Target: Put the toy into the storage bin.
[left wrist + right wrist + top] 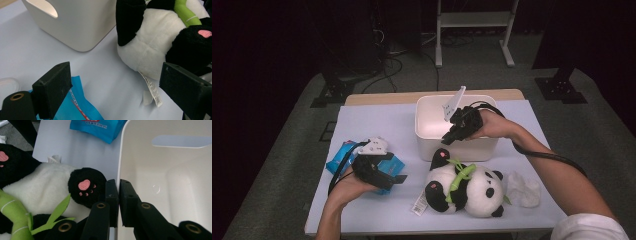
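- From the high view I see my right hand-held gripper at the centre of the frame, over the near wall of the white bin; its jaws look pressed together right at that rim.
- The right gripper view settles it: the two black jaws sit on either side of the bin wall, one inside, one outside, pinching the thin rim between them at lower centre of the frame.
- That view also shows the panda plush just beside the bin's outer wall, one pink-padded paw nearly touching the outer jaw, which the high view does not make clear.
- My left hand-held gripper lies at lower left of the high view, jaws spread, holding nothing.
- The left gripper view shows those jaws wide apart over bare tabletop, the blue packet under the left jaw, the panda and its sewn tag ahead at right, and the bin's rounded corner at upper centre.
- In the high view the panda lies below the bin, a white crumpled cloth to its right, near the tabletop's right edge.
- Open room: a bare strip at upper left of the tabletop between packet and bin; the bin's back wall sits near the far edge.
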Demonstrator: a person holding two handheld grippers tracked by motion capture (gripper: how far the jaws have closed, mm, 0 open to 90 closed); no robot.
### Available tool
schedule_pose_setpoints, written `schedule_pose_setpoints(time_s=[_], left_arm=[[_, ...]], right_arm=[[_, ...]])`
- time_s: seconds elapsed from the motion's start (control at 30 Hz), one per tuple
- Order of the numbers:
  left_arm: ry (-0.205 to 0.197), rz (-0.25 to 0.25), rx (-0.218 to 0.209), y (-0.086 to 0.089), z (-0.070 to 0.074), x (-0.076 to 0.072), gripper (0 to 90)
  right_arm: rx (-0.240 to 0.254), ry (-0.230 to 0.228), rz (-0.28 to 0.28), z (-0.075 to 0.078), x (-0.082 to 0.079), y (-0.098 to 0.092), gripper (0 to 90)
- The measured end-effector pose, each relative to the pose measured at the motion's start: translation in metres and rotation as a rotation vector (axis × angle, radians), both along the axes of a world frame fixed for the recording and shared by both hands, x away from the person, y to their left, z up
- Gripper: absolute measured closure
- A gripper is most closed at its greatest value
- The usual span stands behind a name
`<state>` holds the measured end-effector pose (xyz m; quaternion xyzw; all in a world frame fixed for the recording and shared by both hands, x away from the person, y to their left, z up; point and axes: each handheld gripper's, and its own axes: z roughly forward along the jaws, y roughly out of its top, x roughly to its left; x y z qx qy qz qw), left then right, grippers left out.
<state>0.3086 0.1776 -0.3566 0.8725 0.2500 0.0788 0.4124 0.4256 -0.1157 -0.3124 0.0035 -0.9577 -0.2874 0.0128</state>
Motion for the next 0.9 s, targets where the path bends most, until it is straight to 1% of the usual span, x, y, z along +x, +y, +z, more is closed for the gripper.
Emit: schedule_pose_setpoints(time_s=[0.17, 0.37, 0.47, 0.5, 0.57, 0.67, 0.7, 0.73, 0.77, 0.9], left_arm=[[0.000, -0.001, 0.000, 0.001, 0.000, 0.000, 9.6], [0.003, -0.002, -0.001, -0.001, -0.001, 0.000, 9.6], [0.003, -0.006, 0.006, -0.002, -0.002, 0.000, 9.6], [0.004, -0.006, 0.005, -0.002, -0.003, 0.000, 9.6], [0.003, -0.009, 0.008, -0.004, -0.003, -0.001, 9.6], [0.001, -0.012, 0.015, -0.005, -0.003, -0.002, 9.6], [0.000, -0.010, 0.016, -0.004, -0.003, -0.003, 9.6], [-0.002, -0.009, 0.018, -0.004, -0.003, -0.003, 9.6], [-0.002, -0.007, 0.019, -0.004, -0.003, -0.003, 9.6], [-0.007, 0.000, 0.018, -0.003, -0.002, -0.005, 9.6]], right_arm=[[0.001, 0.003, 0.005, 0.000, -0.003, 0.001, 85.3], [0.008, 0.009, -0.008, -0.001, -0.003, 0.000, 83.7], [-0.002, -0.015, -0.031, -0.001, -0.004, -0.002, 77.6], [-0.001, -0.013, -0.038, -0.001, -0.005, -0.003, 76.1], [-0.001, -0.022, -0.054, 0.001, -0.006, -0.007, 74.6], [0.011, -0.035, -0.079, 0.006, -0.008, -0.014, 71.0], [0.013, -0.040, -0.080, 0.008, -0.009, -0.016, 69.4], [0.020, -0.051, -0.087, 0.011, -0.011, -0.019, 67.3], [0.017, -0.051, -0.096, 0.013, -0.012, -0.021, 66.1], [0.032, -0.071, -0.118, 0.023, -0.020, -0.032, 60.9]])
